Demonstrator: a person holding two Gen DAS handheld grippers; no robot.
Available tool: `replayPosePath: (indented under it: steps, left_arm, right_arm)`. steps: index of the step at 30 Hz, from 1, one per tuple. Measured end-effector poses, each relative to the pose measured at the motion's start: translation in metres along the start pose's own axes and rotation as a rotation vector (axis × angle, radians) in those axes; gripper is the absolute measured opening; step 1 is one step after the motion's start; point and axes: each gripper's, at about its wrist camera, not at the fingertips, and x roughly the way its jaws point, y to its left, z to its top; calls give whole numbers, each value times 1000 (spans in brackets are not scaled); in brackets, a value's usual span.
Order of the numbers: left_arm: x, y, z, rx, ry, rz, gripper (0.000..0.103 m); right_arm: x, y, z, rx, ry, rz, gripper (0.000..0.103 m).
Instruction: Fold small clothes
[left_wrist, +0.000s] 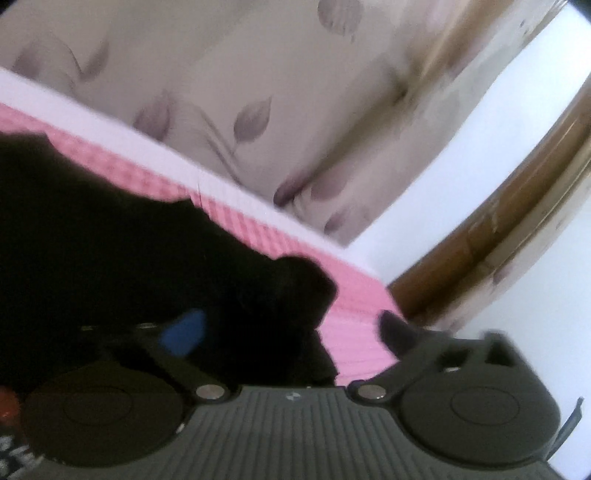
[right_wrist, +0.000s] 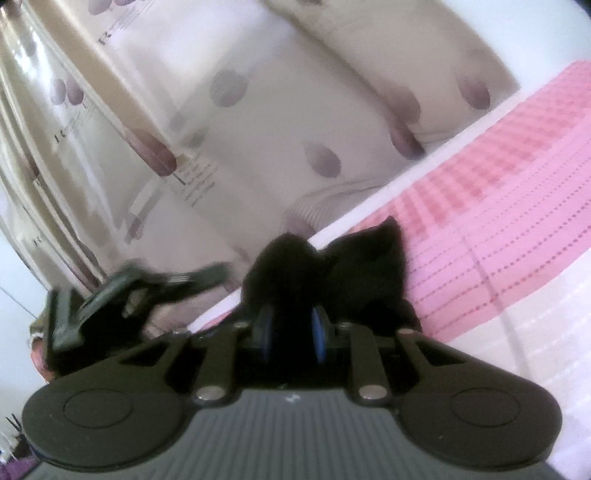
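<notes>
- Black garment (right_wrist: 354, 266) lies on pink checked bedcover (right_wrist: 517, 206).
- Right hand-held gripper (right_wrist: 291, 332) clamped on a bunched fold of it.
- Left hand-held gripper (left_wrist: 291, 328) spread wide, nothing held, garment edge between fingers.

- Both views are smearing with motion blur and bending at the fisheye edges.
- Daylight's blowing out the white wall (left_wrist: 461, 177); the black garment (left_wrist: 110, 240) is showing zero detail.
</notes>
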Motion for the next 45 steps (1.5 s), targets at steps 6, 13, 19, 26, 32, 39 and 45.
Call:
replayPosePath:
  steps: [6,13,19,26,32,39,45]
  left_arm:
    - [-89,7,-17,86,-109,168,102]
    - [-120,55,-52,190,-130,504,100]
    - [-125,72,-63,142,-186,505,102]
    - [-130,73,-61,111,-215,478,103]
    - [-135,75,-60,71,-238,459,103]
    - [-136,77,-60,55,-251,453,103]
    - [-138,78,-60,39,-263,443,103]
  right_arm:
    - [18,13,21,-57,7,-24,40]
    - [75,33,38,-240,92,-164,61]
    - [103,76,22,-486,124,-257,61]
    - [94,62,10,-630,119,-474,26]
    - [1,-5,45,-201,8,-442,28]
    - [3,-26,56,32,-12,-219,79]
    - [64,10,60,-176,133,-255,87]
